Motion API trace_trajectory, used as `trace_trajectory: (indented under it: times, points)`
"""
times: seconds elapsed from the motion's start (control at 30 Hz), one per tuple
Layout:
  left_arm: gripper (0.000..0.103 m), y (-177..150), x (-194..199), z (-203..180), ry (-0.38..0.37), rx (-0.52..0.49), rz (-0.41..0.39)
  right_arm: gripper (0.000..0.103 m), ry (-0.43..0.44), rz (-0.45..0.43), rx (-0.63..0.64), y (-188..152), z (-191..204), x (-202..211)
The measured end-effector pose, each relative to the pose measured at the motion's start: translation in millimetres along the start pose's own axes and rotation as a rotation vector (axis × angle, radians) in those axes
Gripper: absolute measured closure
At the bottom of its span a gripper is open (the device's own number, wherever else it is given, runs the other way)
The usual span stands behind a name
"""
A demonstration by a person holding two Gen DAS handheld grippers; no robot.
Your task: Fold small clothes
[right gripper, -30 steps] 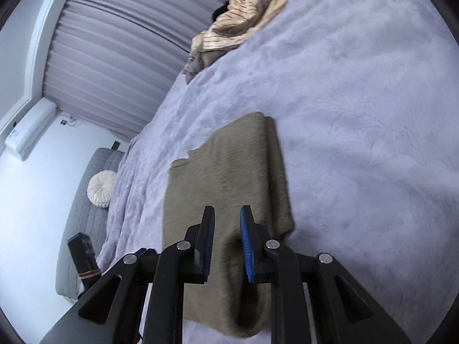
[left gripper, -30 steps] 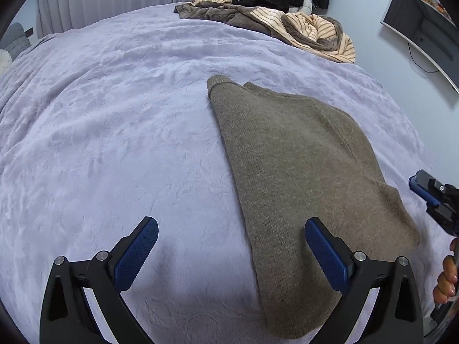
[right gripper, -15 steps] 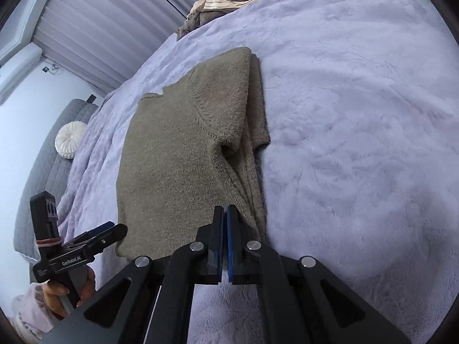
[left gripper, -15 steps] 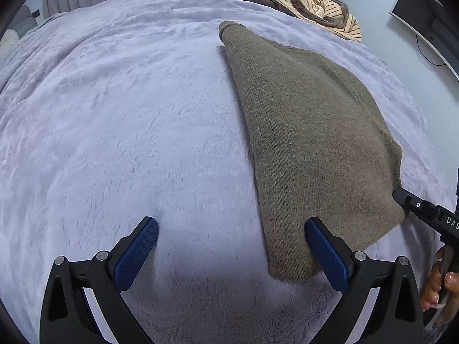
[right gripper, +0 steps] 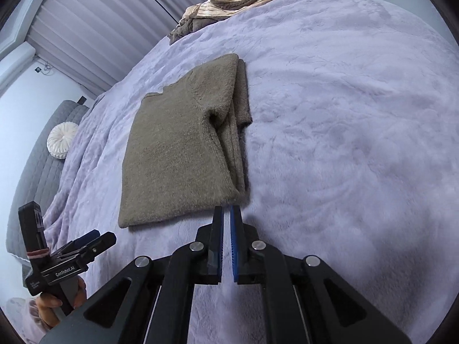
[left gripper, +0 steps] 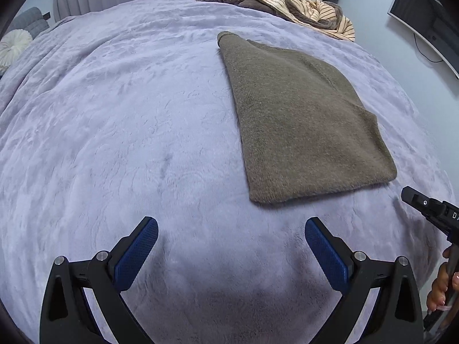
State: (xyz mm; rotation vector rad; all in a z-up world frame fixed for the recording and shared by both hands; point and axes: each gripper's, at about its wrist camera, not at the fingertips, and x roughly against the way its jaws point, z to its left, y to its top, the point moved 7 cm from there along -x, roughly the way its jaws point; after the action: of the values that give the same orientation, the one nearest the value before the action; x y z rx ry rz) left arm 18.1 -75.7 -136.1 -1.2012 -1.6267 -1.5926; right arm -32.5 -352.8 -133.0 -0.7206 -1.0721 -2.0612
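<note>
left hand-held gripper [left gripper: 231,246] agape, empty | right hand-held gripper [right gripper: 226,215] closed, empty

one folded sweater [left gripper: 304,126], one clothes pile [left gripper: 287,3], two tools, one cushion [right gripper: 61,140].

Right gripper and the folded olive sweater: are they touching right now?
Apart. The left wrist view shows bare blanket between the right gripper and the olive sweater; in the right wrist view its nearly shut fingertips sit just short of the hem.
</note>
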Motion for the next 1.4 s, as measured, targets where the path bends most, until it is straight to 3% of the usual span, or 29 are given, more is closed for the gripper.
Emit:
trace_trajectory:
  times: [0.47,1.03,1.1,1.13,1.17,1.2,1.4]
  points:
    - [0.001,-31.9,28.4,-22.3,-0.06,-0.008,-0.008,0.098,0.045,0.026,-0.004,-34.0,15.6,32.0]
    - [0.001,-11.3,10.2,-21.4,0.008,-0.045,0.015,0.095,0.042,0.066,-0.045,-14.6,9.1,12.1]
    - [0.001,-10.5,4.8,-20.1,-0.017,-0.022,0.043,0.088,0.038,0.066,-0.049,-9.6,8.2,10.8]
    - [0.001,-9.9,1.4,-18.8,-0.029,-0.005,0.056,0.077,0.034,0.065,-0.05,-6.8,7.7,9.9]
    - [0.001,-8.6,-2.3,-17.0,-0.04,0.009,0.066,0.06,0.03,0.063,-0.05,-2.9,7.4,9.0]
    - [0.001,-7.8,-6.4,-15.5,-0.043,0.018,0.075,0.052,0.03,0.059,-0.049,0.9,7.6,8.3]
    - [0.001,-6.7,-29.4,-3.3,-0.057,0.052,0.155,0.049,0.047,0.045,-0.029,38.3,13.6,-4.2]
